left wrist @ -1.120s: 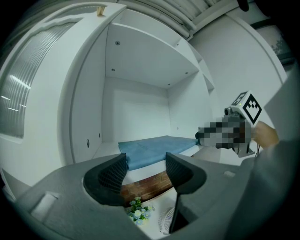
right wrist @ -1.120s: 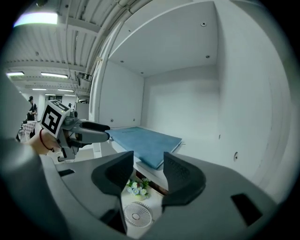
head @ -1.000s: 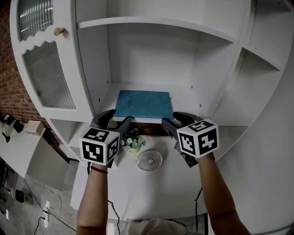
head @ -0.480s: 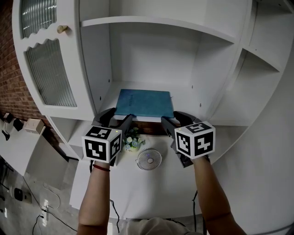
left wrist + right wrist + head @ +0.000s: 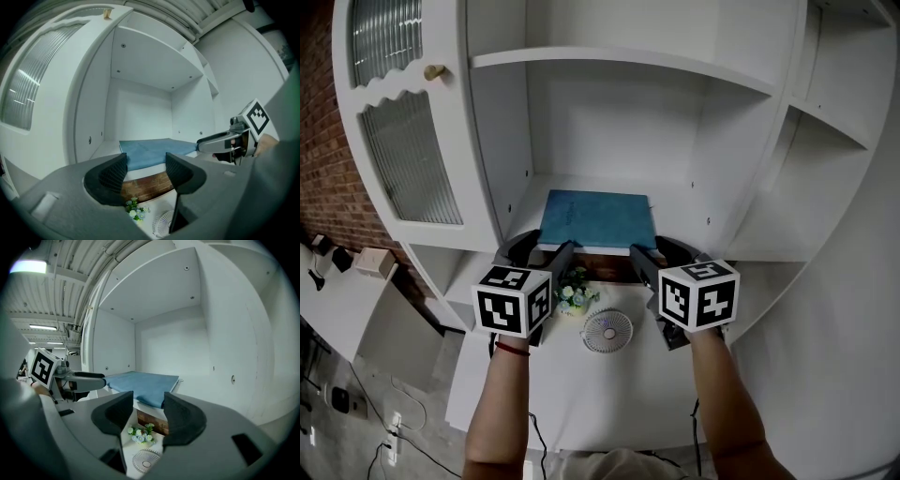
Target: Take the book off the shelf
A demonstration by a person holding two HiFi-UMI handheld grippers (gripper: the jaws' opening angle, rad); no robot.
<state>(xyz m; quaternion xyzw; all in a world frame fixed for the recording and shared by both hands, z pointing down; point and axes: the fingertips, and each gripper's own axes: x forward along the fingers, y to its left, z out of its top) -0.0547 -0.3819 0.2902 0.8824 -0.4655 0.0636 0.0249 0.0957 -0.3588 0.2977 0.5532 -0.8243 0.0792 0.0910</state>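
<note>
A blue book point(image 5: 596, 219) lies flat on the white shelf point(image 5: 689, 202), its near edge at the shelf's front lip. It also shows in the left gripper view point(image 5: 152, 151) and the right gripper view point(image 5: 143, 385). My left gripper point(image 5: 540, 255) is open just in front of the book's left corner, nothing between its fingers. In front of the right corner my right gripper point(image 5: 654, 253) is open too and holds nothing. In both gripper views the jaws stand apart, framing the book's front edge point(image 5: 146, 169) point(image 5: 148, 408).
Below the shelf a white desk point(image 5: 609, 394) carries a small flower pot point(image 5: 573, 295) and a round white fan point(image 5: 607, 330). A glass cabinet door point(image 5: 408, 169) with a knob stands at the left. Side shelves point(image 5: 825, 150) curve off to the right.
Both grippers have moved slightly up and toward the shelf's front edge, closer to the book. The book has not moved.
</note>
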